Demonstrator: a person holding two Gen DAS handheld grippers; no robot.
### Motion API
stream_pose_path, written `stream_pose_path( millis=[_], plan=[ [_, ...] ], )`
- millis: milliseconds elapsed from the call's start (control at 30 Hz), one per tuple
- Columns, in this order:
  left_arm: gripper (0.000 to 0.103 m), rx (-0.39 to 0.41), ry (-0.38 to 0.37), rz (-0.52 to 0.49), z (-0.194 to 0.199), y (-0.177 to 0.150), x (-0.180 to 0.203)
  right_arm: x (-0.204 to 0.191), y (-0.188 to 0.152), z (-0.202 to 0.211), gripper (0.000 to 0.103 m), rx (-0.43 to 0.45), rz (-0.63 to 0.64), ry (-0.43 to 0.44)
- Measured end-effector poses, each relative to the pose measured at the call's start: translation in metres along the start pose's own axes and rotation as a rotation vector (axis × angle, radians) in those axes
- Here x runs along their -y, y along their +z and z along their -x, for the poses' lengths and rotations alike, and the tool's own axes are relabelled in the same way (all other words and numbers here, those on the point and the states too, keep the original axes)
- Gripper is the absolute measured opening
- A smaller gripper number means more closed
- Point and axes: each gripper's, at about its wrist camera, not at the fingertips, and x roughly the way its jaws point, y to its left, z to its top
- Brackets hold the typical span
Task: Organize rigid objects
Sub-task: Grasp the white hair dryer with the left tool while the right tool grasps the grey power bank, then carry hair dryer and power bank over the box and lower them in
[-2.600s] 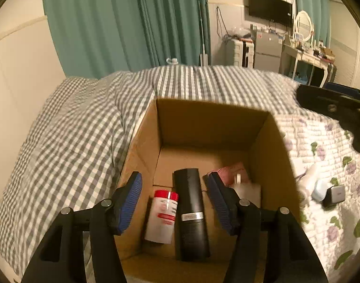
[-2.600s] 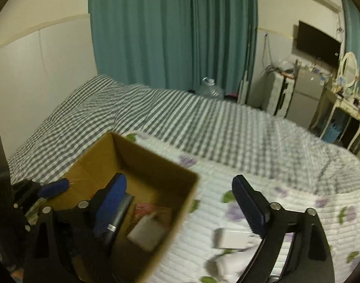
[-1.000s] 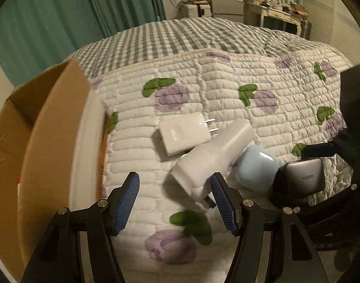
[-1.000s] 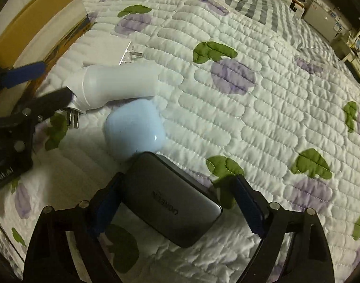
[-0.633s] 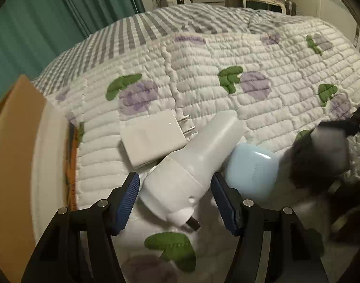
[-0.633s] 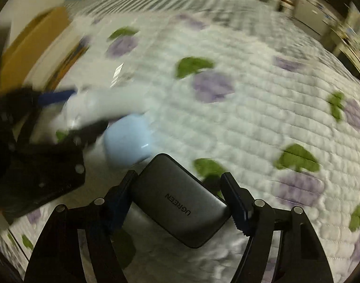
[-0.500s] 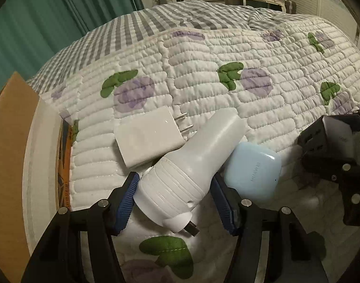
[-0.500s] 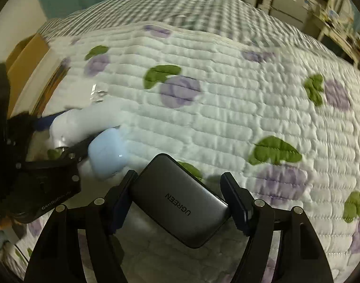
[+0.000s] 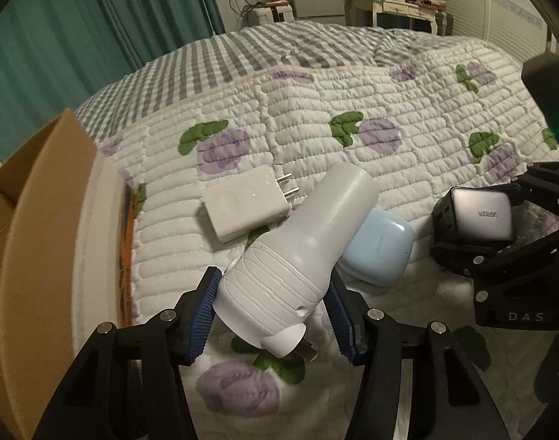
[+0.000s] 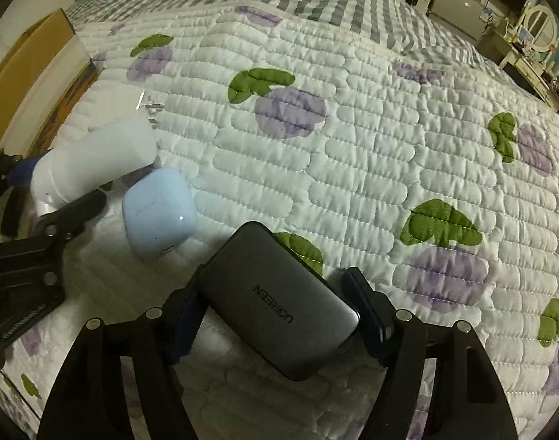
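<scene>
On the flowered quilt my left gripper has a white bottle-shaped plug-in device between its blue pads, which touch its ribbed base; the jaws are closing. Its metal prongs stick out below the base. A flat white wall charger and a light blue earbud case lie against the device. My right gripper is shut on a grey UGREEN charger, just right of the blue case. The left wrist view shows that charger held at the right edge.
An open cardboard box stands at the left edge of the quilt. A grey checked blanket covers the bed beyond. Teal curtains and a desk with small furniture stand at the back of the room.
My left gripper left the box, came over the quilt and closed around the white device. My right gripper closed on the grey charger, which now sits tilted between its pads.
</scene>
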Motion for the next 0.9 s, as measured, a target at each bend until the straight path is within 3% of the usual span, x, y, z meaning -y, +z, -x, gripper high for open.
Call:
stream_pose_path(
  millis=[533,667,900],
  plan=[
    [0.056,0.162,-0.020,0.048,0.088,0.020,-0.035,-0.009,-0.004,0.100,0.071,0.180,-0.035,-0.026],
    [0.056,0.212,-0.009,0.091,0.120,0.024,-0.064,-0.031,0.016,0.136,0.071,0.238,-0.011,-0.040],
    [0.056,0.275,0.081,0.157,0.167,0.020,-0.134,-0.087,0.053,0.191,0.071,0.342,0.044,-0.012]
  ],
)
